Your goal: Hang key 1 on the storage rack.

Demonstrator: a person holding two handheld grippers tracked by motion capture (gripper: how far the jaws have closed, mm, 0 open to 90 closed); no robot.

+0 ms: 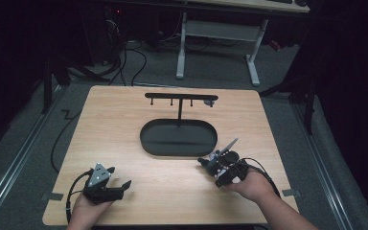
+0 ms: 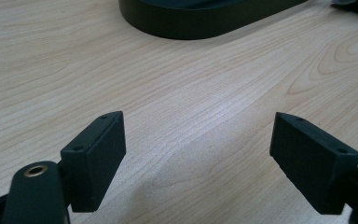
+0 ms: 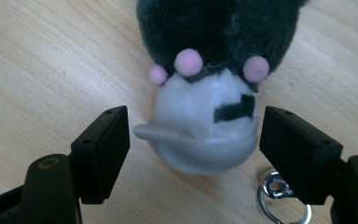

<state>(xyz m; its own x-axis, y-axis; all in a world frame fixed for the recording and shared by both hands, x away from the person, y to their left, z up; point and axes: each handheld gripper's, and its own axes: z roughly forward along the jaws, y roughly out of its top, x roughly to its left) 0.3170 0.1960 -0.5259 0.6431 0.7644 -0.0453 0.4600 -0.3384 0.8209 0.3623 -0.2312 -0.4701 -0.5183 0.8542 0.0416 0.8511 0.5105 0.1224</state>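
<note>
A small plush toy [image 3: 209,88] lies on a light wooden table [image 1: 124,134], near the right front of a black oval stand [image 1: 178,136]. The toy has dark grey fur, a white face, three pink pompoms, a black patch and a grey pointed piece. A metal key ring [image 3: 275,198] lies beside it. The stand's post carries a crossbar with hooks.

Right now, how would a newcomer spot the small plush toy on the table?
Find the black oval stand base mid-table, then look to its near right corner. There the right gripper straddles a dark-and-white plush keychain: pink pompoms, silver ring, the only soft thing there.
</note>
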